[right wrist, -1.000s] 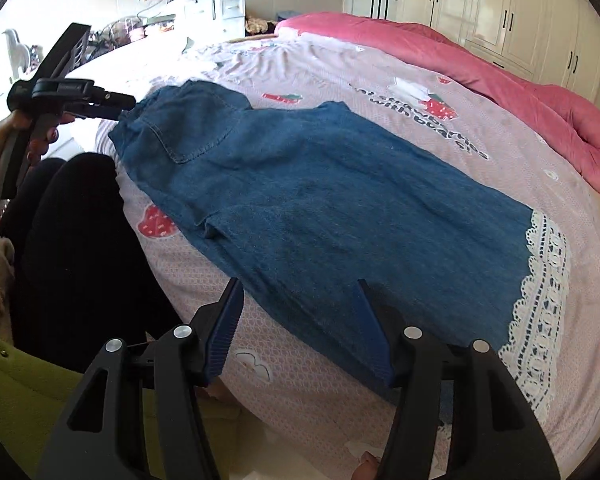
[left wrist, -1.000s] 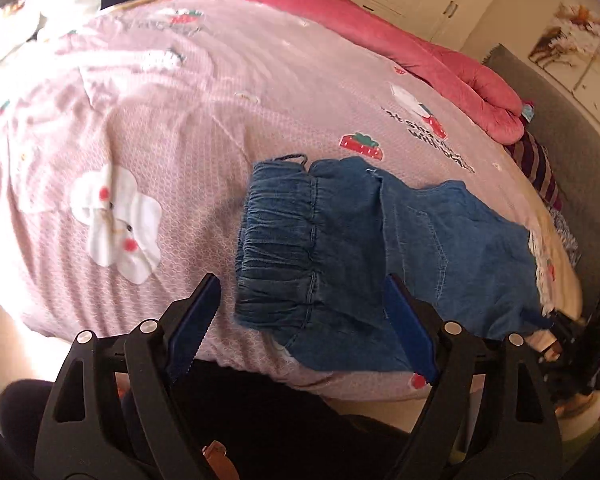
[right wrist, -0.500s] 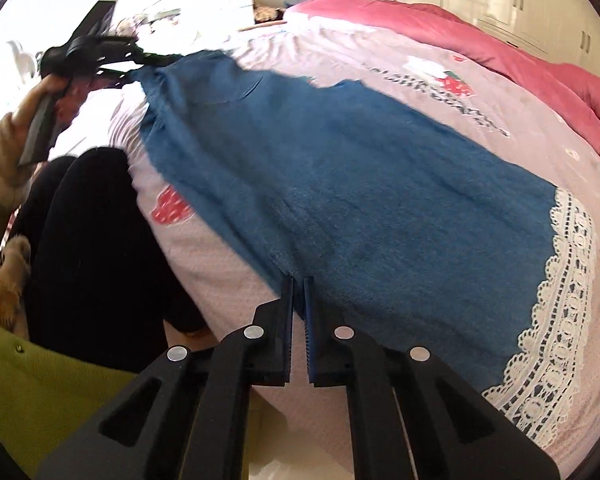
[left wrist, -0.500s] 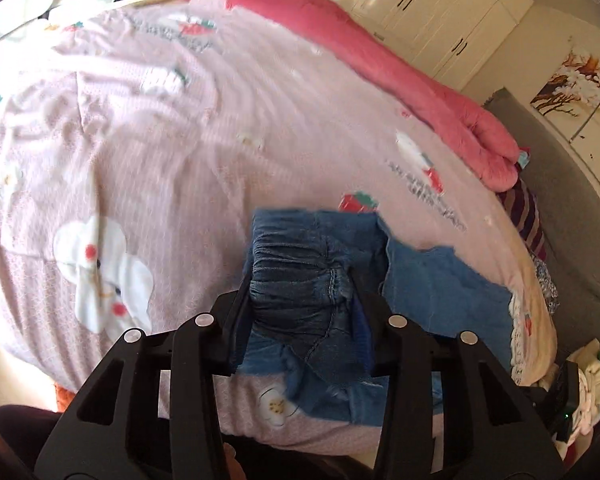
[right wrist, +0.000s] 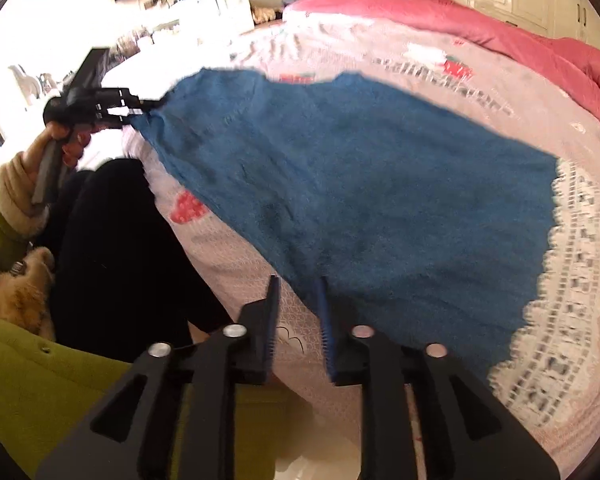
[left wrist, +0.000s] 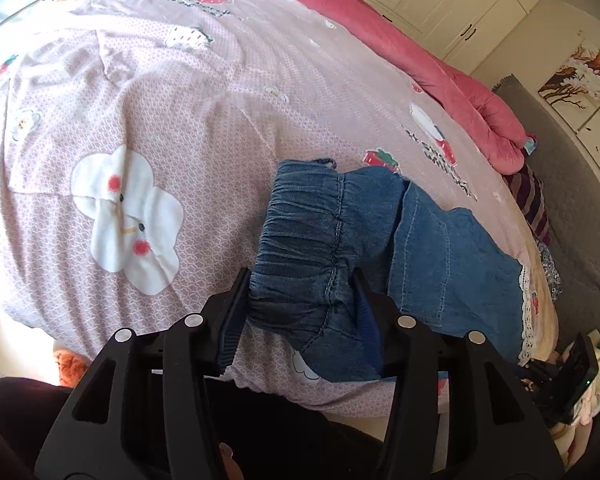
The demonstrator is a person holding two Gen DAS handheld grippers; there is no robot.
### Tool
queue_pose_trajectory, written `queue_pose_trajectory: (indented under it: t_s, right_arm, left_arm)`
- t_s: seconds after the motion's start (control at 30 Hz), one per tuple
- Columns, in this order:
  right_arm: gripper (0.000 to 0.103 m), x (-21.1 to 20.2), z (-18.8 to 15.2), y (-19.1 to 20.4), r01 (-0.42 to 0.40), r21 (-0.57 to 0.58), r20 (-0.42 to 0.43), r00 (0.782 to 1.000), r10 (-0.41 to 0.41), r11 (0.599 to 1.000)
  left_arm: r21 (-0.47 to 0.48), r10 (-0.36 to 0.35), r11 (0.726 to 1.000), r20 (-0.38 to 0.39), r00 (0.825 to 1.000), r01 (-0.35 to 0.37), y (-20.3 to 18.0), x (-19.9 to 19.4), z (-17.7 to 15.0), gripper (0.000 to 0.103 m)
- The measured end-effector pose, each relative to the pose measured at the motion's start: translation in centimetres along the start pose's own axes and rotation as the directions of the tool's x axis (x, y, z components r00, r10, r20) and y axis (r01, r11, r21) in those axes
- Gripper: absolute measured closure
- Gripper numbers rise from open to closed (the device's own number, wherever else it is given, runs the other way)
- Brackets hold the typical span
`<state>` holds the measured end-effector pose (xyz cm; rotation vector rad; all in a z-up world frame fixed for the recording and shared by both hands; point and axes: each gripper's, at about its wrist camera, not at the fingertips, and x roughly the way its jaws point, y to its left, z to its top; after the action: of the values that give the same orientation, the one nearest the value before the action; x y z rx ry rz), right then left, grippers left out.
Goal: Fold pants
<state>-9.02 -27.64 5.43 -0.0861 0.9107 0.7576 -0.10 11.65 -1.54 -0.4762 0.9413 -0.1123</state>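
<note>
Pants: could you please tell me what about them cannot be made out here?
- Right wrist view: motion blur smears the lace hem; its stitching is unreadable.
- Left wrist view: the pants bunch at the waistband, hiding the layers beneath.
- Both views: the underside lies against the bedsheet.

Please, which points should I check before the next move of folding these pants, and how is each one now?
1. Left tool grips the gathered waistband of the blue denim pants: ok, though its jaws just opened slightly.
2. Right tool grips the pants' near edge: not ok; jaws just opened, only pink patterned bedsheet between them.
3. Pants leg lies flat: ok.
4. White lace hem layers aligned: cannot tell.
</note>
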Motion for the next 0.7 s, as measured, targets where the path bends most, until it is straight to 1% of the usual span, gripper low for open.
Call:
queue_pose_trajectory:
  t_s: [0.03,0.07,0.13,0.2,0.23,0.3,0.37,0.43,0.47,0.53,0.57,0.6,0.67,0.7]
  right_arm:
    - [0.062,-1.0,0.1,-0.4,0.002,0.019,0.033,0.999,-0.003,1.000]
    - [0.060,-1.7,0.3,-0.9,0.012,0.037,0.057,0.998,-0.014,0.999]
    - [0.058,-2.6,0.3,-1.7,0.034,0.072,0.086,0.995,-0.040,0.997]
    - [0.053,-3.5,0.3,-3.1,0.080,0.121,0.117,0.989,-0.094,0.989]
    - [0.050,-3.8,0.3,-3.8,0.096,0.148,0.125,0.985,-0.115,0.984]
    - [0.048,-4.4,-0.2,-5.7,0.126,0.226,0.131,0.979,-0.159,0.966]
    - [0.048,-4.9,-0.9,-7.4,0.141,0.295,0.131,0.974,-0.186,0.945]
    - [0.048,-5.2,-1.5,-8.5,0.136,0.346,0.137,0.971,-0.194,0.928]
    - [0.048,-5.3,-1.8,-9.0,0.133,0.367,0.137,0.971,-0.195,0.921]
    - [0.048,-5.2,-2.3,-9.4,0.133,0.380,0.126,0.973,-0.193,0.916]
    - [0.048,-5.2,-2.5,-9.4,0.133,0.379,0.121,0.974,-0.191,0.916]
    - [0.047,-5.0,-2.5,-9.3,0.131,0.378,0.117,0.975,-0.187,0.916]
    - [0.043,-4.6,-2.8,-9.3,0.141,0.380,0.099,0.976,-0.192,0.914]
    - [0.043,-4.4,-2.9,-9.4,0.142,0.383,0.091,0.977,-0.191,0.913]
  left_arm:
    - [0.004,0.004,1.000,0.005,1.000,-0.004,0.0,-0.3,0.0,0.060]
    - [0.006,0.011,1.000,0.005,1.000,-0.011,0.1,-0.5,0.0,0.059]
    - [0.002,0.023,1.000,0.005,1.000,-0.023,0.2,-0.8,0.0,0.054]
    - [0.001,0.045,0.999,0.014,0.999,-0.045,0.3,-1.4,-0.1,0.053]
    - [0.006,0.061,0.998,0.032,0.998,-0.061,0.2,-2.1,-0.1,0.052]
    - [0.035,0.104,0.994,0.071,0.992,-0.107,-0.6,-3.3,0.1,0.051]
    - [0.078,0.123,0.988,0.114,0.986,-0.132,-1.8,-4.6,0.1,0.048]
    - [0.123,0.137,0.980,0.155,0.978,-0.157,-3.5,-5.6,0.1,0.044]
    - [0.158,0.129,0.975,0.173,0.976,-0.157,-4.9,-5.9,0.2,0.043]
    - [0.213,0.077,0.970,0.175,0.982,-0.115,-7.3,-5.8,0.1,0.040]
    - [0.229,0.057,0.969,0.169,0.984,-0.095,-8.2,-5.5,0.0,0.039]
    - [0.262,0.017,0.963,0.153,0.988,-0.057,-9.9,-4.7,0.0,0.038]
    - [0.306,-0.021,0.952,0.127,0.992,-0.019,-12.4,-3.3,-0.4,0.036]
    - [0.331,-0.040,0.944,0.111,0.993,0.001,-13.6,-2.5,-0.7,0.035]
